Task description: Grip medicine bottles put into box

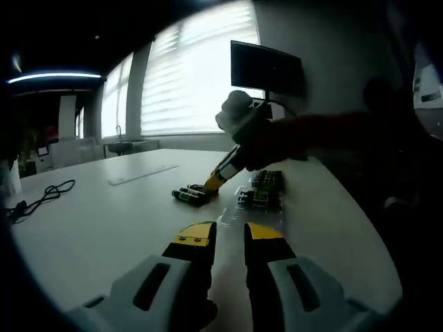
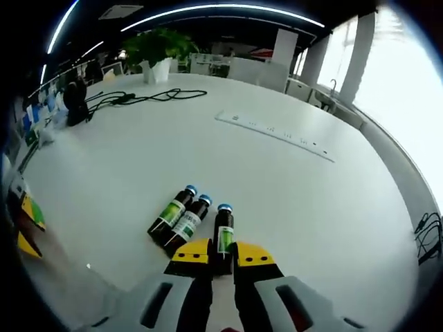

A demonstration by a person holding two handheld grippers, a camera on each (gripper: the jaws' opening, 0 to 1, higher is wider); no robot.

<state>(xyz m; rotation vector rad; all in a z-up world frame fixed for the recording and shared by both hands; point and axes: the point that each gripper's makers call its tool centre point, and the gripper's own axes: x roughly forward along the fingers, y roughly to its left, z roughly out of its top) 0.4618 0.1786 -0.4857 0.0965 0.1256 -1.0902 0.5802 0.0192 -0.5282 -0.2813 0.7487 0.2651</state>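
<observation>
While I look along the right gripper (image 2: 221,253), I see its yellow-tipped jaws on both sides of one medicine bottle (image 2: 223,238) that lies on the white desk (image 2: 277,194); they seem closed on it. Two other bottles (image 2: 178,216) lie just beside it, side by side, with blue caps pointing away from me. In the left gripper view, my left gripper (image 1: 229,236) is released and holds nothing, above the desk. Farther away the right gripper touches down at the bottles (image 1: 190,194), and the box (image 1: 261,190) stands near them, with dark bottles inside.
</observation>
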